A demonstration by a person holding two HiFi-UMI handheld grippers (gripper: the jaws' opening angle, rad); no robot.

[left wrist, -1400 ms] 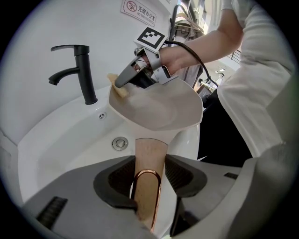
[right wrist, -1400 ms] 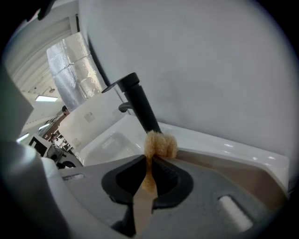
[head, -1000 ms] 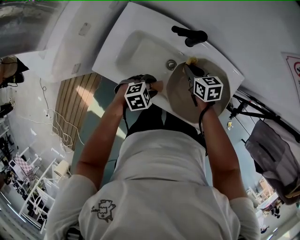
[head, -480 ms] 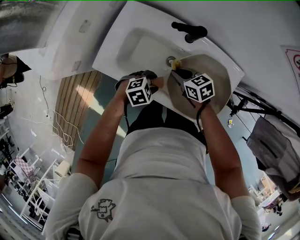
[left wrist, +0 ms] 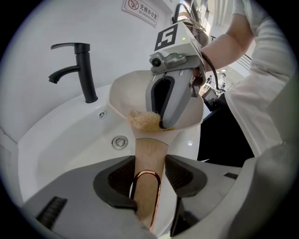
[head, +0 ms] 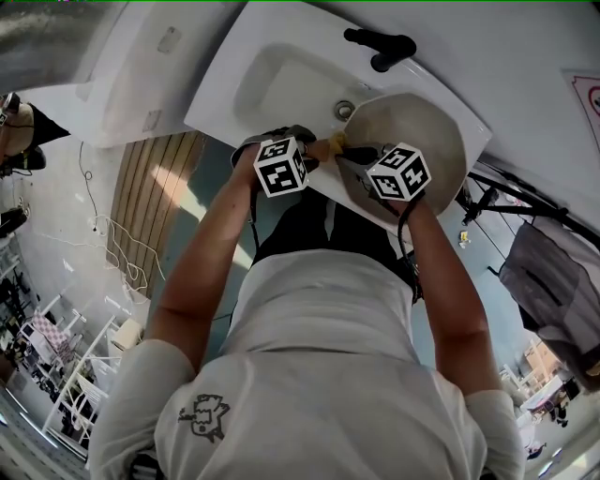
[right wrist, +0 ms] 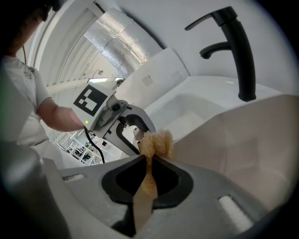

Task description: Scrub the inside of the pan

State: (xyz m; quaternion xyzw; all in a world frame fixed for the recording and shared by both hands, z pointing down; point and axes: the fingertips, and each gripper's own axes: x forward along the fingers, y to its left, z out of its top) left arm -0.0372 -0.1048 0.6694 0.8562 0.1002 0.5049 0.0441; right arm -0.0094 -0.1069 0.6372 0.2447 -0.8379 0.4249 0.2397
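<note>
Wall no-smoking sign beyond pan

Left arm, right arm extended forward. Left gripper angled steeply down, jaws clamped on pan handle. Right gripper tilted down, jaws pinching scrubber.

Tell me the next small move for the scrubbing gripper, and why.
Probably sweep the right gripper across the pan's inner floor toward the far wall. Its scrub pad sits at the near wall by the handle, which the left gripper clamps, so most of the inside lies beyond it.
</note>
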